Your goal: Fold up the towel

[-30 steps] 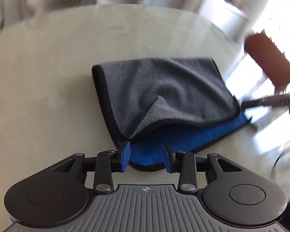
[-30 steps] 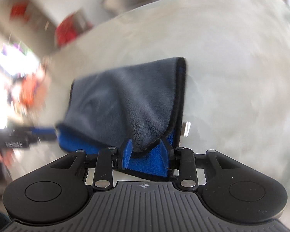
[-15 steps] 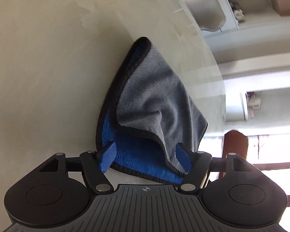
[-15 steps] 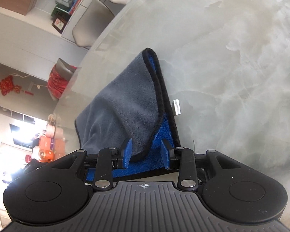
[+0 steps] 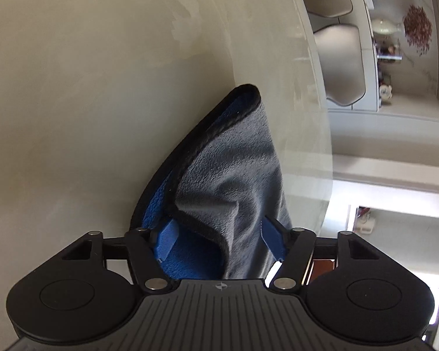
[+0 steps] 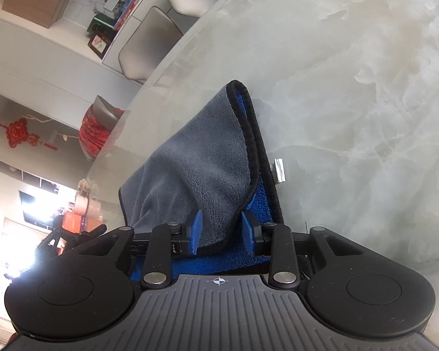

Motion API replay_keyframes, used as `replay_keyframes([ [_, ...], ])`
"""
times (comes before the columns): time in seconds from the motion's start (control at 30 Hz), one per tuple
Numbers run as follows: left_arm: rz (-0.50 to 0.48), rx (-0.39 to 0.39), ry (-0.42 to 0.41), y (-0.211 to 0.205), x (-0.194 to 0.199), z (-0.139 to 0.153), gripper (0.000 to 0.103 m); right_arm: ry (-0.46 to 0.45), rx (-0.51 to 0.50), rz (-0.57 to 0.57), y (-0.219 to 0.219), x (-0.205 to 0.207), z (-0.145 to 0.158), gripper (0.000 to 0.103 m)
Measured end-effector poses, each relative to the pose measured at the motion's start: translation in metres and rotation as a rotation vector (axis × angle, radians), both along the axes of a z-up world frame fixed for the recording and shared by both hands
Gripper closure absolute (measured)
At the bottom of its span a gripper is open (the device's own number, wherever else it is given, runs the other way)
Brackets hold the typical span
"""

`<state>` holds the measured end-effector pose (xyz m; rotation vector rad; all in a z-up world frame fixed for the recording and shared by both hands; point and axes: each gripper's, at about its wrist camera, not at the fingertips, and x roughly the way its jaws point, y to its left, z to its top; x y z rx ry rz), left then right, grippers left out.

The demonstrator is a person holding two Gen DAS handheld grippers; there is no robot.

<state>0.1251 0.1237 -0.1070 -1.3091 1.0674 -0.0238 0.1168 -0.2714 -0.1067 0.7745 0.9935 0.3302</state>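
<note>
A towel, grey on one side and blue on the other with a black hem, lies folded over on the pale marble table [image 5: 87, 102]. In the left wrist view the towel [image 5: 231, 169] reaches in between the fingers of my left gripper [image 5: 218, 234], whose jaws stand wide apart around its near end. In the right wrist view the towel [image 6: 199, 161] has its near grey corner between the fingers of my right gripper [image 6: 221, 231], which stand apart with a gap. A small white label [image 6: 279, 171] sticks out at the towel's right edge.
The round table's edge [image 5: 322, 122] curves close behind the towel. Grey chairs [image 5: 339, 61] stand beyond it, also in the right wrist view [image 6: 149, 41]. Shelves with small items line the wall. A red-covered object [image 6: 95, 134] stands beyond the table.
Both grippers have rolled sideways and moved in over the towel's near end. The left jaws have opened wider. The towel now lies deeper between both pairs of fingers.
</note>
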Motion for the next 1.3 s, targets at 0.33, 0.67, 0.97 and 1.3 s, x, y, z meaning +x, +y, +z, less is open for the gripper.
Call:
replay_keyframes([
  [0.33, -0.003, 0.042, 0.010, 0.001, 0.001, -0.010, 0.077, -0.001, -0.015, -0.023, 0.002, -0.001, -0.001, 0.087],
  [0.67, 0.001, 0.056, -0.002, 0.002, 0.000, -0.011, 0.077, 0.018, -0.061, -0.055, 0.012, 0.002, 0.002, 0.086],
  [0.97, -0.092, 0.234, -0.125, -0.006, -0.007, 0.017, 0.099, -0.072, -0.124, -0.025, 0.012, -0.009, 0.017, 0.098],
  [1.3, -0.177, 0.332, -0.122, -0.016, -0.029, 0.025, 0.099, -0.062, -0.128, -0.015, -0.001, -0.020, 0.025, 0.098],
])
